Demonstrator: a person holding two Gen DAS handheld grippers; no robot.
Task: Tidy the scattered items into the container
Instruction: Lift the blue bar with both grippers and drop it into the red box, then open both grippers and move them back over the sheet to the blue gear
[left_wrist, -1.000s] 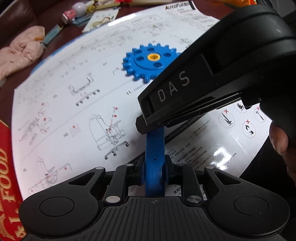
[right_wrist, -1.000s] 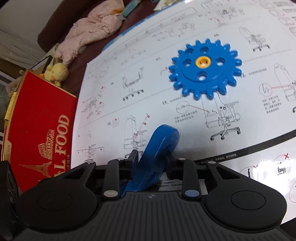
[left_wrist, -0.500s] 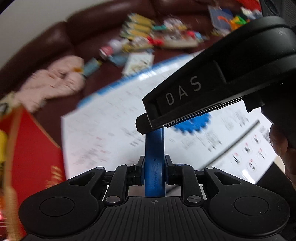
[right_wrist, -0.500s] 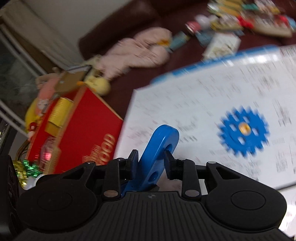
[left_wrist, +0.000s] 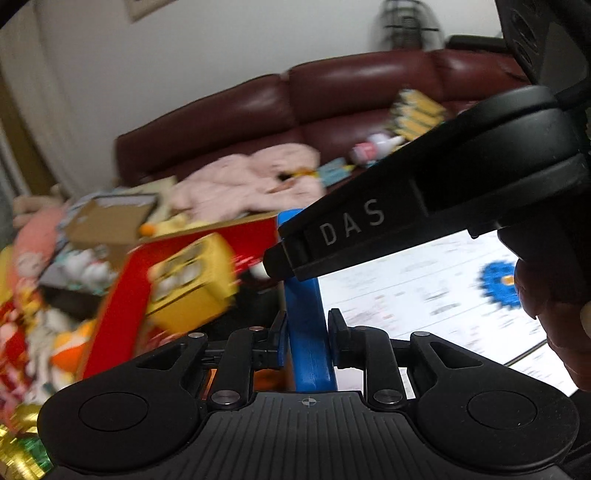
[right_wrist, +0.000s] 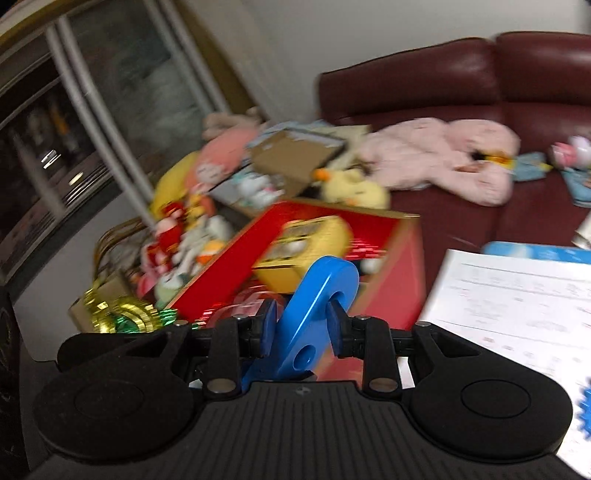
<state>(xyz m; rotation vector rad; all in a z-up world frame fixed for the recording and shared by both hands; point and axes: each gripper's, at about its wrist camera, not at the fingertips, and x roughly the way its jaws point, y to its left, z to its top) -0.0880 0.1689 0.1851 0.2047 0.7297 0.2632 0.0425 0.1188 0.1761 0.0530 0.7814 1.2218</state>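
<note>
While both views blur, the left hand-held gripper (left_wrist: 306, 325) clamps a blue bar (left_wrist: 308, 332), its jaws having just eased slightly wider about it. The right hand-held gripper (right_wrist: 301, 321) grips a blue hook-ended piece (right_wrist: 314, 314). Beyond both stands the red box (right_wrist: 384, 266) holding a yellow toy (right_wrist: 306, 240). A blue gear (left_wrist: 496, 282) lies on the white sheet (left_wrist: 406, 291).
</note>
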